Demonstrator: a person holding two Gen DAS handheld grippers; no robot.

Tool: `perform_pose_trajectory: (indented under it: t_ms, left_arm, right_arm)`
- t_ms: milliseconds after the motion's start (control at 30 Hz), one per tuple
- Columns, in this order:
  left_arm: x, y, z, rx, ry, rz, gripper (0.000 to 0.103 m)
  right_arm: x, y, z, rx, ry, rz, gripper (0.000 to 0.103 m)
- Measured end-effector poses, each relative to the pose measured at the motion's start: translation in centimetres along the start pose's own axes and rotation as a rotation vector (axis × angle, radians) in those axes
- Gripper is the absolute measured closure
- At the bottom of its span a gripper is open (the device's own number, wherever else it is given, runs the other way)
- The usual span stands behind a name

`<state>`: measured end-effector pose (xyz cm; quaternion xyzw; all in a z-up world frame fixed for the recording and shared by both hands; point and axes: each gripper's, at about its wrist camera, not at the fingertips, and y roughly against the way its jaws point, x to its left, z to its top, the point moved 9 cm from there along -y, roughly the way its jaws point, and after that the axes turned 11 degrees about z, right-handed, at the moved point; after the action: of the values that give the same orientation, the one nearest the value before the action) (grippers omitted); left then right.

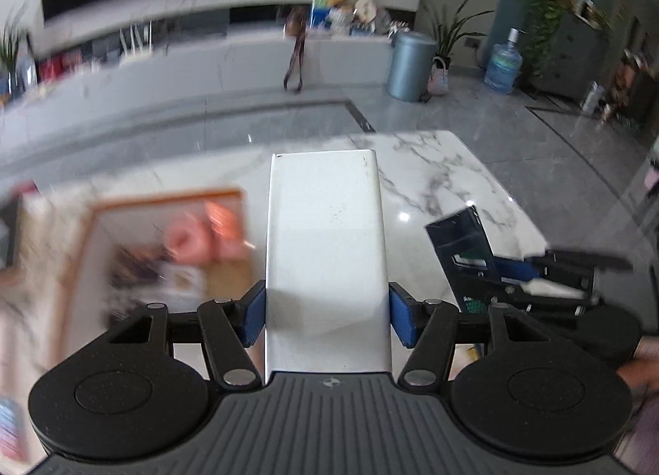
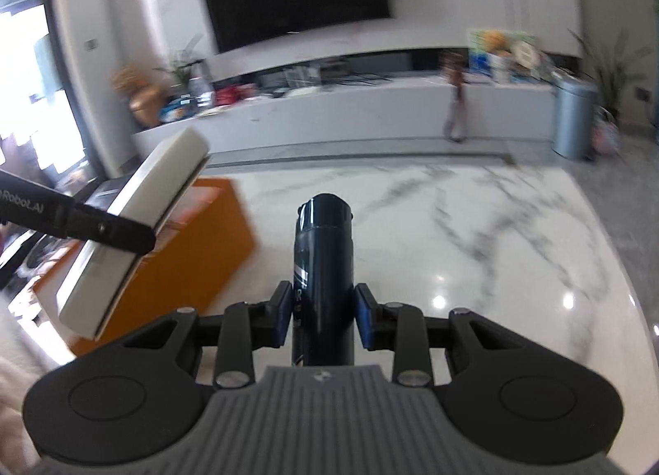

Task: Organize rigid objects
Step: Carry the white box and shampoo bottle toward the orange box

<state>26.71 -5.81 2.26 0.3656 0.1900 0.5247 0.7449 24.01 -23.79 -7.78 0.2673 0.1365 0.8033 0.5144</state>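
My left gripper (image 1: 327, 312) is shut on a flat white box (image 1: 325, 244) and holds it above the marble table (image 1: 436, 186). The same white box (image 2: 136, 228) shows at the left of the right wrist view, clamped by the left gripper's finger (image 2: 111, 230). My right gripper (image 2: 323, 320) is shut on a dark blue box (image 2: 325, 269) held edge-on above the table. That dark box (image 1: 461, 244) and the right gripper (image 1: 547, 281) show at the right of the left wrist view.
An orange-rimmed tray (image 1: 164, 197) with pink rings and other items lies blurred on the table's left; it also shows in the right wrist view (image 2: 197, 252). The marble table (image 2: 473, 236) stretches right. Beyond are a TV console, a bin (image 1: 410, 65) and plants.
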Motion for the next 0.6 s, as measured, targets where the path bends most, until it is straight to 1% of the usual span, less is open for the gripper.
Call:
perform_pose_trajectory:
  t_ms: [100,167,233,333,367,433,500,600]
  left_arm:
    - [3.3,2.1,0.2,-0.031,-0.087,0.019,0.034]
    - [5.4,2.7,0.0,-0.047,-0.174,0.043,0.034]
    - [7.0,2.2,-0.7,-0.032,-0.257,0.071,0.034]
    - [8.4,0.1,-2.0,0.007,-0.406,0.104,0.034]
    - [8.6,-0.9,-2.5,0.023,-0.455,0.107,0.034]
    - [8.5,-3.0,-3.7,0.055,-0.571,0.085,0.034]
    - [8.3,-4.9,-4.8,0.089,-0.652,0.062,0.034]
    - [7.5,-7.7,-6.7,0.155,-0.759,-0.007,0.034]
  right_arm:
    - [5.2,-0.9,2.7,0.008,0.076,0.097,0.07]
    - [8.6,-1.8,4.1,0.024,0.133,0.154,0.07]
    - [11.7,-2.9,5.3,0.044,0.183,0.199,0.071]
    - [15.4,-4.9,6.5,0.078,0.243,0.242,0.07]
    - [16.1,-5.7,6.7,0.094,0.254,0.247,0.07]
    - [17.0,-7.1,7.1,0.12,0.264,0.246,0.07]
    - [17.3,-8.2,7.2,0.135,0.277,0.241,0.07]
    - [16.6,-9.9,7.5,0.162,0.268,0.235,0.07]
